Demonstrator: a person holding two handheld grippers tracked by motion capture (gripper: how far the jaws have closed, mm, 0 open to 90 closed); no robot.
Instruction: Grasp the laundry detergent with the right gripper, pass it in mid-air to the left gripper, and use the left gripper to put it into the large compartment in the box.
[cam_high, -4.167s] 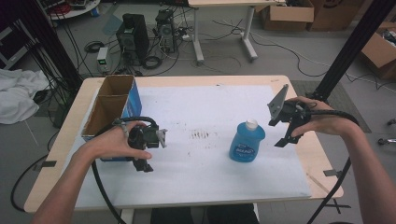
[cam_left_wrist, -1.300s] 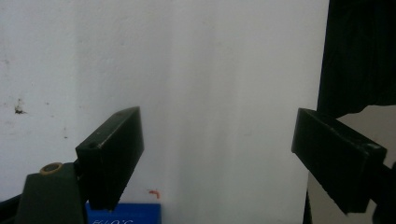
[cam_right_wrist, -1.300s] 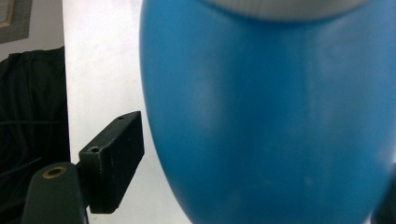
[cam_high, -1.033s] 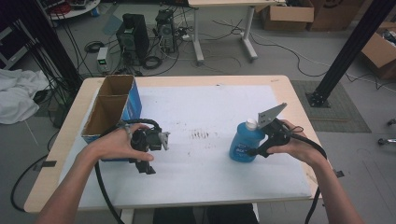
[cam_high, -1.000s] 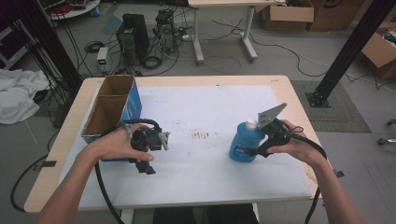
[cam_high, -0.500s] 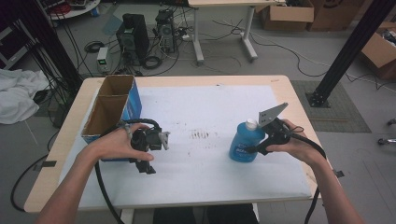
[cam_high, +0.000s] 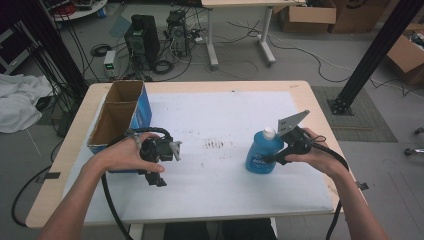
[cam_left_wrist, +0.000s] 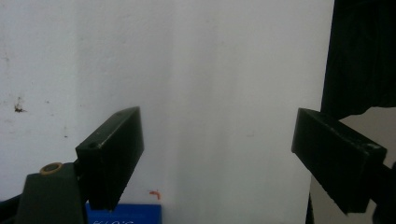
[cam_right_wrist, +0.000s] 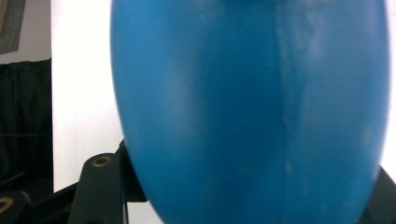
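White covering spreads over the wooden tabletop, with grey floor, cables and computer boxes behind it. At the right gripper stands the blue bottle, upright on the white sheet: a rounded, egg-shaped body of clear blue plastic that narrows to a white cap, with a label on its front (the print is too small to read). In the right gripper view the bottle's smooth blue belly bulges right up against the camera, a faint vertical seam running down it, and the black jaws hug it on both sides at the bottom corners; they have just been closing, with the bottle between them, and they now clasp its body. The right hand holds that gripper level, just to the bottle's right. Well apart from it, the left gripper rests in the left hand over the sheet, its jaws spread wide with bare white surface between them. Just behind the left hand stands an open cardboard box with a blue side.
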